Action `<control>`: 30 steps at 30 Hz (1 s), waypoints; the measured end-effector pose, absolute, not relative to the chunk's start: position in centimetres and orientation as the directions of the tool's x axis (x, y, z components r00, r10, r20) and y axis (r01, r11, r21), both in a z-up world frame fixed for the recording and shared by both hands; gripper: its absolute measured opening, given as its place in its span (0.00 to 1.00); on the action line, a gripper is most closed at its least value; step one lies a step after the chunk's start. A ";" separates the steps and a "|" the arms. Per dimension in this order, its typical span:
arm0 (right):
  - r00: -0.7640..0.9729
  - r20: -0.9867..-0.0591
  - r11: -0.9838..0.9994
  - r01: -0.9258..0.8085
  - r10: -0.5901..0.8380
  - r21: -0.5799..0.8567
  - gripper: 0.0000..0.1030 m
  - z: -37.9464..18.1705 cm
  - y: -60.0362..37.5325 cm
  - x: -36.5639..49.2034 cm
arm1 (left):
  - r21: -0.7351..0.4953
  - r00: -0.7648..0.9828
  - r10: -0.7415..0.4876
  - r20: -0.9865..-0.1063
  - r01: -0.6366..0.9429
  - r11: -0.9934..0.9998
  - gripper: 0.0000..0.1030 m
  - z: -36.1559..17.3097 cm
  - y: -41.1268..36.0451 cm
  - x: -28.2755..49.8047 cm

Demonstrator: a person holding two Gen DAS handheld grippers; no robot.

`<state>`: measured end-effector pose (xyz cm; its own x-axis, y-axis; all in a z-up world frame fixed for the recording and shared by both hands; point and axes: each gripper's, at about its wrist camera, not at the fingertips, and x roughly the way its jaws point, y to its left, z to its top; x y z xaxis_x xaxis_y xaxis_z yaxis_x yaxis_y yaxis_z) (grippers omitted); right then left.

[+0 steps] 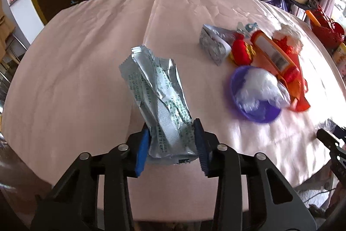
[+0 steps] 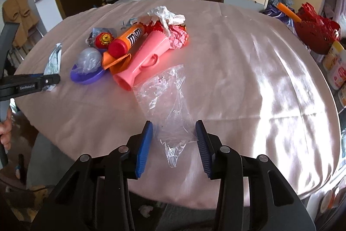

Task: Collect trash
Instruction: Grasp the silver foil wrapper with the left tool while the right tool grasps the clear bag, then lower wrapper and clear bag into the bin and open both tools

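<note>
Two pieces of trash pinched above the table (image 2: 248,70).
Left gripper (image 1: 173,144) clamped on foil wrapper (image 1: 157,101), left of purple dish (image 1: 255,109); right gripper (image 2: 174,144) nipping clear bag (image 2: 166,101), just right of that dish (image 2: 86,77).

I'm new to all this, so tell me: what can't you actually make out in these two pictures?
- Wrapper, left view: print too small and creased to read.
- Bowl, left view: blurred, so its white contents are unclear.
- Bag, right view: transparent, so whether the right gripper pinches it is unclear.
- Table front edge, both views: hidden behind the grippers.
</note>
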<state>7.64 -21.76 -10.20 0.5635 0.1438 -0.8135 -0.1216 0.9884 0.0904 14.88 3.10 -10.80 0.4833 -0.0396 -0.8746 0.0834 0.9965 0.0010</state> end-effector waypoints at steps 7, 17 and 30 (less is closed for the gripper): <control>0.573 -0.794 0.979 -0.123 0.201 0.160 0.40 -8.3 -21.9 5.0 | -0.072 0.463 -0.121 -0.878 0.122 0.990 0.34 -9.2 2.6 10.5; 0.568 -0.773 0.959 -0.126 0.280 0.255 0.41 -7.1 -21.1 1.0 | -0.124 0.488 -0.213 -0.846 0.209 0.970 0.34 -6.6 0.3 1.8; 0.487 -0.798 0.930 -0.091 0.354 0.357 0.41 -11.2 -20.1 -3.9 | -0.155 0.383 -0.249 -0.890 0.260 0.953 0.34 -12.1 -2.3 -4.8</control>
<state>-3.91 -20.09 -11.17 0.4870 0.3542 -0.7983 -0.0915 0.9297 0.3567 -4.82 -2.34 -12.10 0.3830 -0.2492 -0.8895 0.2600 0.9531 -0.1550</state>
